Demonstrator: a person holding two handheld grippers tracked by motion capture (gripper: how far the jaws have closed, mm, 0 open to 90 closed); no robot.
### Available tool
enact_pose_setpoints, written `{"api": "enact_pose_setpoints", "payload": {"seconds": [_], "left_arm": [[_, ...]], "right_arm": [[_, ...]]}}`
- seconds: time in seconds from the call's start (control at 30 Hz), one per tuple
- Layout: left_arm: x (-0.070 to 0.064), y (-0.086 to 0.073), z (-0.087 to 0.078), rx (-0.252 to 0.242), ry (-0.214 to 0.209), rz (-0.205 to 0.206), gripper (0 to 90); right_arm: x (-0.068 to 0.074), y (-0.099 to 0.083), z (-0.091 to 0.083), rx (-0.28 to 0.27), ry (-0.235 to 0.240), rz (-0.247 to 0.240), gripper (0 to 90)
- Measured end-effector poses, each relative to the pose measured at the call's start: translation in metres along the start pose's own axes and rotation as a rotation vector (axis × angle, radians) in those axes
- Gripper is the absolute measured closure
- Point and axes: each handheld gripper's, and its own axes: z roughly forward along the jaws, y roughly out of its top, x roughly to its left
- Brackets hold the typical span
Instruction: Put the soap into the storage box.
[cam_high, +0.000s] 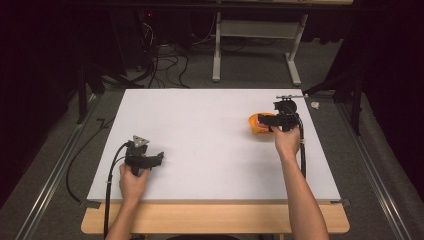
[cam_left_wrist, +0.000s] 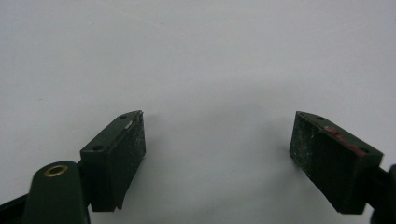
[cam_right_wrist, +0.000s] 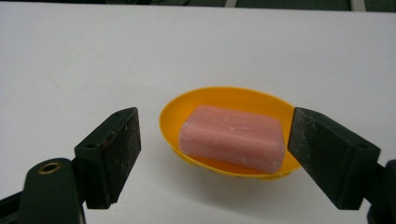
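Observation:
A pink bar of soap (cam_right_wrist: 233, 140) lies in a shallow orange dish (cam_right_wrist: 187, 105) on the white table. In the high view the orange dish (cam_high: 255, 121) sits at the right side of the board, partly hidden under my right gripper (cam_high: 267, 120). In the right gripper view, my right gripper (cam_right_wrist: 215, 144) is open, its jaws standing on either side of the dish and soap, slightly nearer than them. My left gripper (cam_high: 159, 158) hovers over the near left of the board. My left gripper (cam_left_wrist: 217, 149) is open with only bare white surface between its jaws.
The white board (cam_high: 200, 135) lies on a wooden table (cam_high: 215, 220). Black cables (cam_high: 107, 185) trail from each gripper toward the near edge. Behind the board stand a grey table frame (cam_high: 255, 45) and floor cables (cam_high: 165, 65).

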Motion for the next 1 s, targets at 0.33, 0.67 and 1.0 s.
{"api": "enact_pose_setpoints", "payload": {"seconds": [0.33, 0.67, 1.0], "left_arm": [[0.0, 0.0, 0.0, 0.0, 0.0, 0.001, 18.7], [0.0, 0.0, 0.0, 0.0, 0.0, 0.0, 18.7], [0.0, 0.0, 0.0, 0.0, 0.0, 0.0, 18.7]], "right_arm": [[-0.002, -0.012, -0.018, -0.054, 0.034, -0.01, 19.1], [-0.003, -0.023, -0.032, -0.081, 0.055, -0.022, 19.3], [0.0, -0.037, -0.044, -0.11, 0.079, -0.042, 19.5]]}}
